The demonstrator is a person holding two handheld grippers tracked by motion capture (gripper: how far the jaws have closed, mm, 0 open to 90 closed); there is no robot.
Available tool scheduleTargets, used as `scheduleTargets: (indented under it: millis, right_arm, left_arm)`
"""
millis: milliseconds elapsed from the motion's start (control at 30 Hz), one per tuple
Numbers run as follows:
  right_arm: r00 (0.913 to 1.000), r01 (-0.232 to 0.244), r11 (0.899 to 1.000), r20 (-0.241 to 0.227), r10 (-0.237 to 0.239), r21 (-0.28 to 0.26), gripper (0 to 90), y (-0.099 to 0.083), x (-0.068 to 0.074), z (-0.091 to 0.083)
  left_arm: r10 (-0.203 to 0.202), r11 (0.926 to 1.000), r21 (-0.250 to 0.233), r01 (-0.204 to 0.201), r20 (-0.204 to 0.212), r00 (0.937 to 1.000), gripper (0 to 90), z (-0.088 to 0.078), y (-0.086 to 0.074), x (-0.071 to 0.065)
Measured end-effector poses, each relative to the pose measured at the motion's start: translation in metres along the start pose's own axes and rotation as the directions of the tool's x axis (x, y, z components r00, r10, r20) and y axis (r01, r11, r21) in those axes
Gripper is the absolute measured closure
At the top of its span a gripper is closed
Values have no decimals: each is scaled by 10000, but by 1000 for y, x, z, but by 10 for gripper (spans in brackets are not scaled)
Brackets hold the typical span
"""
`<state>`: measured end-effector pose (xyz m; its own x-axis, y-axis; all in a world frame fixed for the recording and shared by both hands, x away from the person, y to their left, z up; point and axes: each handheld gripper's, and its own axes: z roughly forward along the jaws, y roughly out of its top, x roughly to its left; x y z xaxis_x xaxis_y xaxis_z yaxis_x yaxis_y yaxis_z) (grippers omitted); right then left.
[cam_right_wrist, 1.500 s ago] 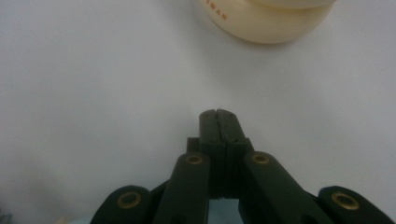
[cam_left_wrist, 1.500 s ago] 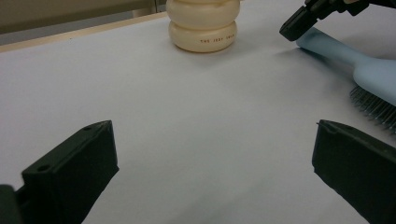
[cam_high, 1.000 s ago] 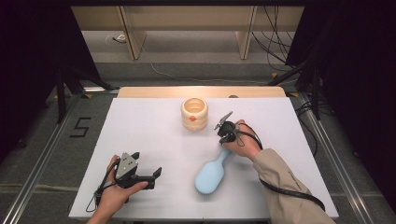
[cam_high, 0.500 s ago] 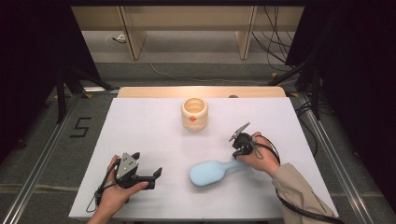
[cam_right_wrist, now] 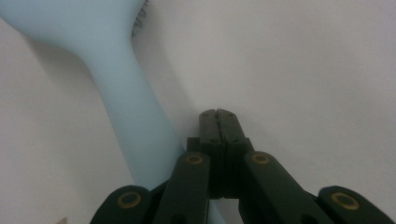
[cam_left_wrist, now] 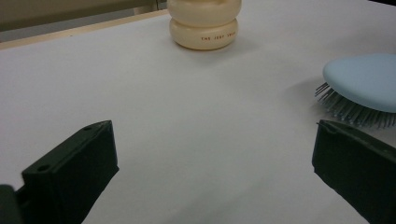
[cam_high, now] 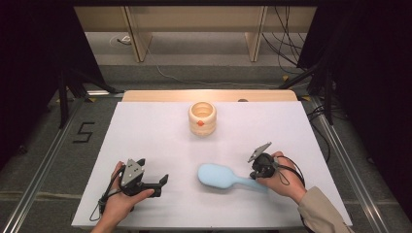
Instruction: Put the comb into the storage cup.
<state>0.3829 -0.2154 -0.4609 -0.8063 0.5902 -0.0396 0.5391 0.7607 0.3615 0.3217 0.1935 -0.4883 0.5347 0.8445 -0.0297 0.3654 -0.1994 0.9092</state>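
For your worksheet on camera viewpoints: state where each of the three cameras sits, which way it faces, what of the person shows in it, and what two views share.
High view: above the near side, facing forward and down on the table; both forearms and hands show.
Left gripper view: rides the left gripper, looking low across the table at the cream pot; open jaws show.
Right gripper view: rides the right gripper, jaws shut beside the handle.
Shared: both gripper views show the blue hairbrush.

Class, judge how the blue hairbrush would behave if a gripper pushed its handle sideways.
The hairbrush looks like rigid plastic, so it would probably pivot as one stiff piece. Lying bristles down on the table, it likely slides rather than rolls. It seems light.
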Motion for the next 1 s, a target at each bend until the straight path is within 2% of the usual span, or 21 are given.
scheduleTargets:
  millis: [500,533,600,633,1000]
  right_arm:
    - [9995,308,9993,-120,-305,192,900,-15,19,-8]
    - [9997,192,9997,-129,-190,160,900,-16,20,-8]
    - [9993,336,9993,-150,-334,172,900,-18,20,-8]
    - [9997,213,9996,-155,-210,199,900,-18,21,-9]
    - [9991,345,9987,-243,-336,362,900,-21,27,-11]
  left_arm:
    - [16,10000,-13,-16,-38,10000,0,0,0,0]
    - [22,10000,-24,-22,-40,10000,0,0,0,0]
    - [30,10000,-35,-31,-36,10000,0,0,0,0]
    - [30,10000,-35,-30,-40,10000,0,0,0,0]
    - [35,10000,-39,-35,-50,10000,0,-1,1,0]
